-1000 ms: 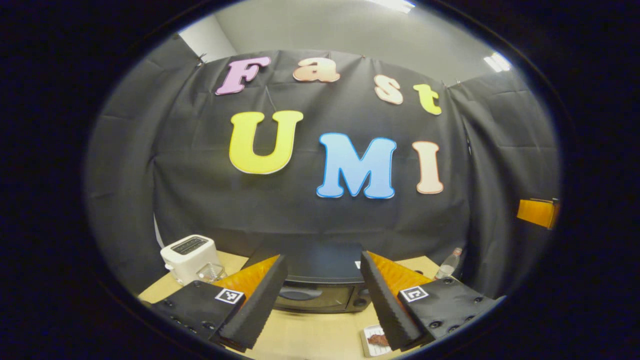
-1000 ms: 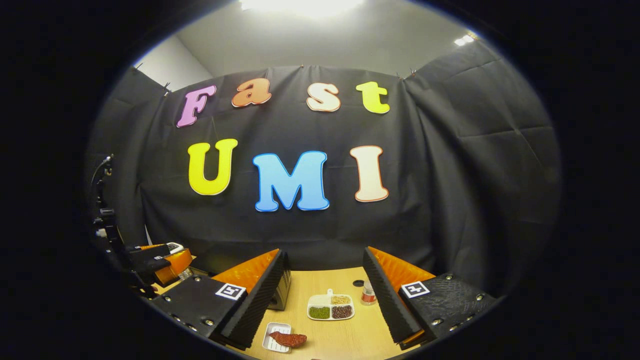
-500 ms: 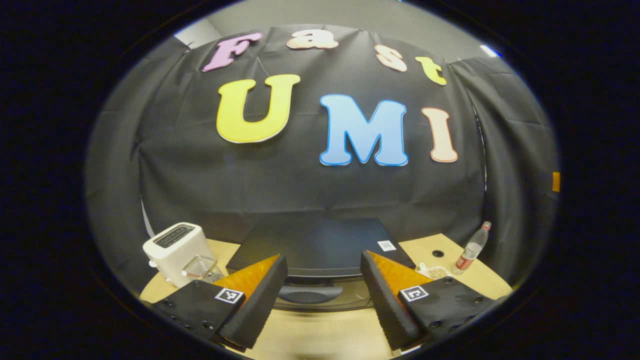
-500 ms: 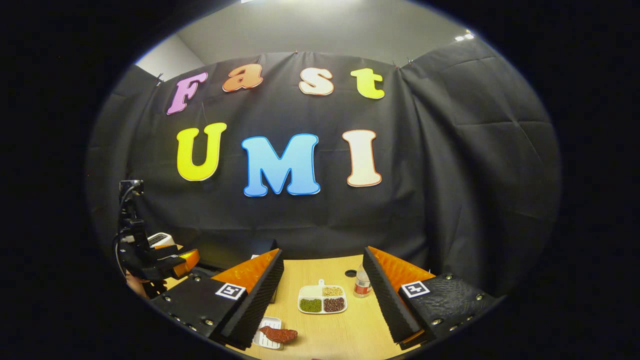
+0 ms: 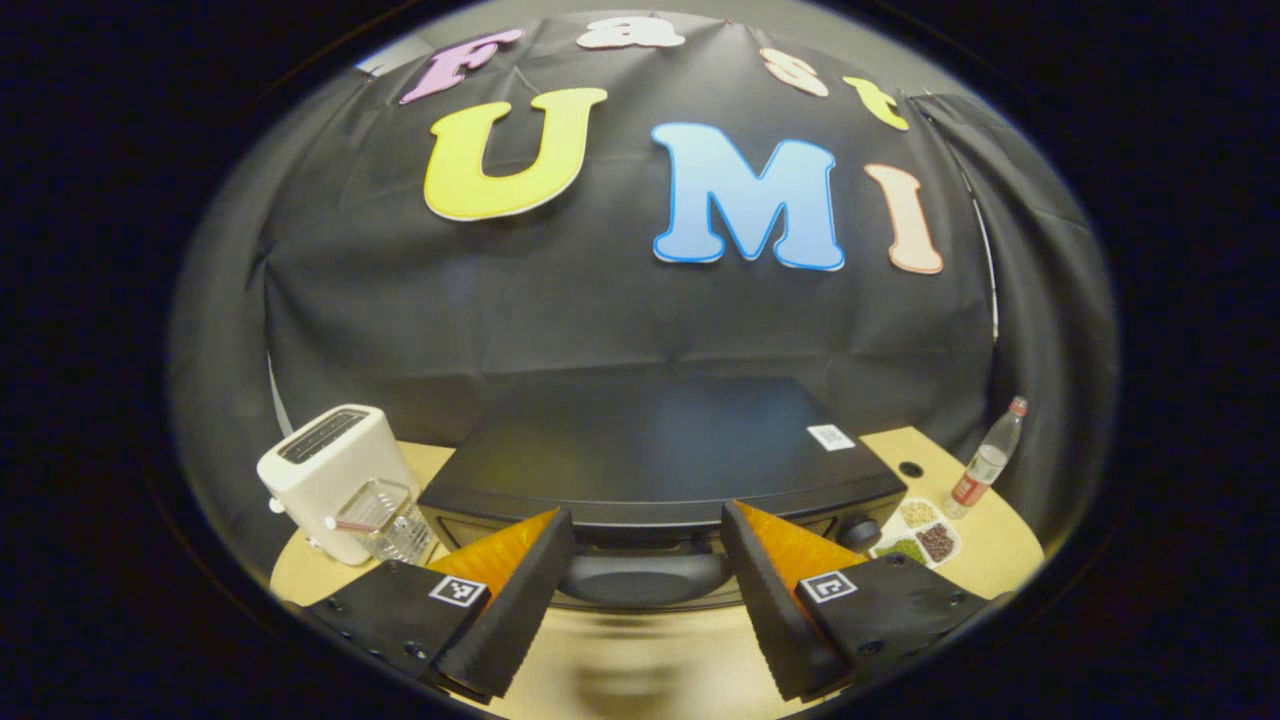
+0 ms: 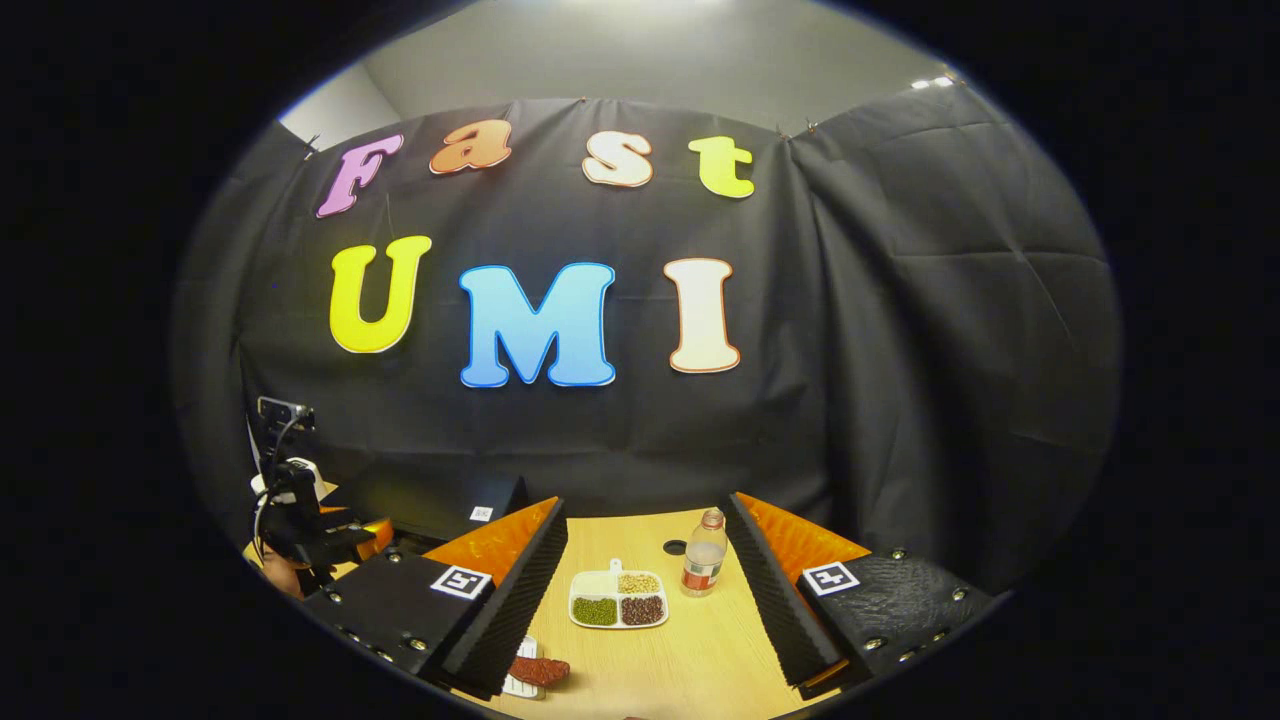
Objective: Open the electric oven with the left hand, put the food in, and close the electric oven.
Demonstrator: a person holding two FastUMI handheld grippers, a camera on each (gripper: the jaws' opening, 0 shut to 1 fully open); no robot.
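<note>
In the left gripper view the black electric oven (image 5: 660,450) sits close ahead on the wooden table, its door shut, its handle (image 5: 640,578) between the spread fingers of my left gripper (image 5: 640,610), which is open. In the right gripper view my right gripper (image 6: 645,610) is open above the table. Low on that view, beside its left finger, the reddish-brown food (image 6: 541,670) lies on a small white tray (image 6: 518,684). The oven's top corner (image 6: 440,495) shows at left, with the left gripper (image 6: 330,545) and the hand holding it in front.
A white toaster (image 5: 330,475) and a clear glass cup (image 5: 388,520) stand left of the oven. A divided white dish of beans (image 6: 618,600) (image 5: 920,540) and a small bottle (image 6: 703,565) (image 5: 985,465) sit to the oven's right. A cable hole (image 6: 675,547) lies behind.
My left gripper has moved forward and down toward the oven, whose handle now lies between the open fingers. The right gripper drifted slightly; the food slid lower in its view.
</note>
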